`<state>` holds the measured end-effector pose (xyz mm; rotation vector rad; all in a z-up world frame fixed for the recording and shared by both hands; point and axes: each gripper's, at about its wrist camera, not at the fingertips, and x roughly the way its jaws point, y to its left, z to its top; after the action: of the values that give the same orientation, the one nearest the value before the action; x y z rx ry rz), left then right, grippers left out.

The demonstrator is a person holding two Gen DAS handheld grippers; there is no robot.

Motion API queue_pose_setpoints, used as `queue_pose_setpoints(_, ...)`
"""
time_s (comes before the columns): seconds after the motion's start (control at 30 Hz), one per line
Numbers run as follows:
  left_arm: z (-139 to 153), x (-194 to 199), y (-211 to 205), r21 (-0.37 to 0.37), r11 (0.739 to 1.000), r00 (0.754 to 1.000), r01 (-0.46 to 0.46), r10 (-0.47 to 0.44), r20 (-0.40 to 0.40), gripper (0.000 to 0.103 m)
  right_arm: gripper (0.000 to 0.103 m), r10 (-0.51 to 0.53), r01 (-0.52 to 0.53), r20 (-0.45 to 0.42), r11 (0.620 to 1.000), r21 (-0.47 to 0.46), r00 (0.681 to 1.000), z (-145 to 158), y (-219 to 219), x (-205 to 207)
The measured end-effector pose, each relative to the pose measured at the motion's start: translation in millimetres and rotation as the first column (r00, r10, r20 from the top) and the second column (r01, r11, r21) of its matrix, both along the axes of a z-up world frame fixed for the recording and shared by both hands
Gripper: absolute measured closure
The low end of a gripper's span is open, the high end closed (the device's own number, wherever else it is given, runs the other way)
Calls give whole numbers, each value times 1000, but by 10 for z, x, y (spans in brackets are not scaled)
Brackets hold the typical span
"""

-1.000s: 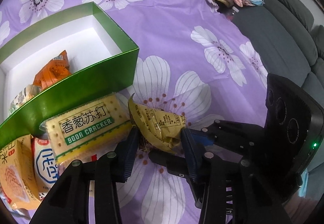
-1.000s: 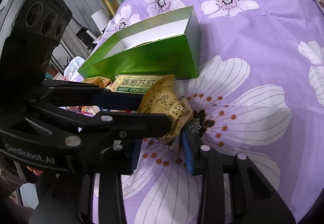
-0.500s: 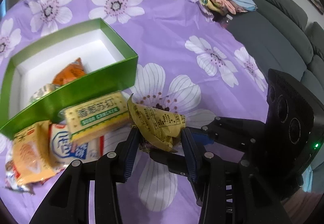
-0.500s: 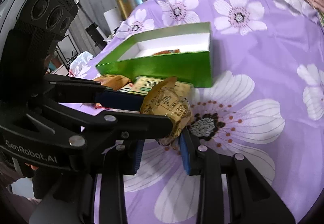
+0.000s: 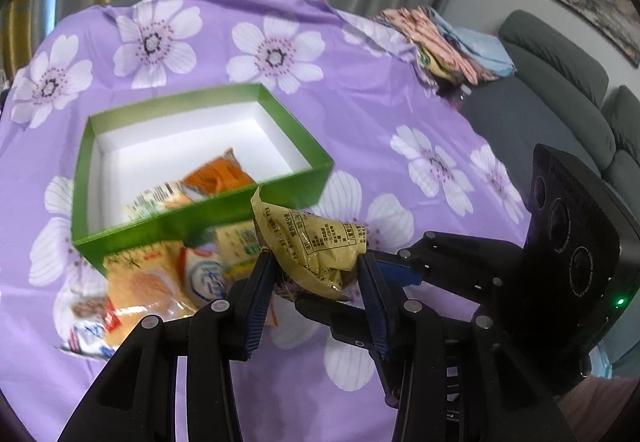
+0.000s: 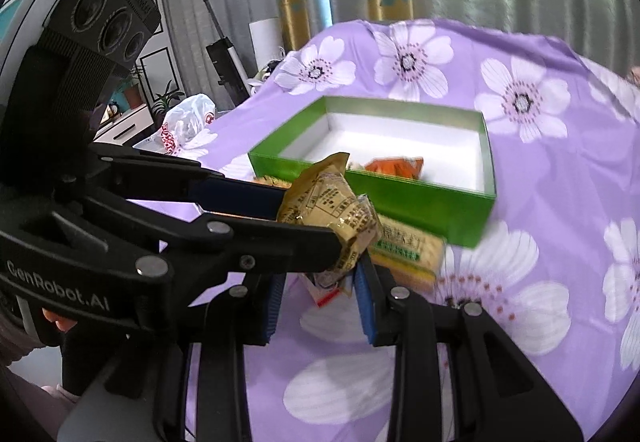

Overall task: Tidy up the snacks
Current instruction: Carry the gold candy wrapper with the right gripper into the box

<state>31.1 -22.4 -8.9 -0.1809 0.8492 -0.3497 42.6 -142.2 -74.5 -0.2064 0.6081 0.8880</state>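
Observation:
My left gripper (image 5: 316,270) is shut on a yellow-brown snack packet (image 5: 316,246) and holds it in the air near the front wall of the green box (image 5: 200,218). The same packet (image 6: 332,210) shows in the right wrist view, clamped between the left gripper's fingers (image 6: 280,238). My right gripper (image 6: 320,294) is open and empty just below the packet. The box holds an orange packet (image 5: 218,176) and a pale packet (image 5: 160,198). A soda cracker pack (image 6: 404,250) and several other snack packets (image 5: 152,278) lie on the cloth beside the box.
A purple flowered cloth (image 5: 360,114) covers the table. Folded cloths (image 5: 448,42) lie at its far right edge, with a grey sofa (image 5: 552,98) beyond. A white plastic bag (image 6: 184,122) sits off the table's left side. Curtains hang behind.
Both grippers have risen from the cloth, the left one carrying the yellow-brown packet up. The box and loose snacks now look farther below.

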Motion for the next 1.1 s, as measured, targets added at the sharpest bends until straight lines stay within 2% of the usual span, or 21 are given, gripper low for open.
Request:
queue_pose_setpoints(0.3, 306, 396, 372, -24, 999, 997, -42, 43, 62, 60, 70, 22, -23, 72, 1000, 6, 997, 347, 356, 400)
queue_pose_setpoints(0.47, 319, 655, 605, -60, 996, 996, -70, 73, 50, 60, 70, 28, -27, 88, 1000, -2, 996, 430, 592, 638)
queue_pose_setpoints(0.8, 2, 1043, 921, -99, 986, 991, -132, 130, -20, 60, 70, 35, -34, 15, 998, -47, 999, 235, 953, 1063)
queue_pose_setpoints(1.1, -327, 1169, 1068, -124, 978, 982, -170, 157, -106, 60, 69, 30, -36, -60, 994, -105, 998, -66, 1138, 1232)
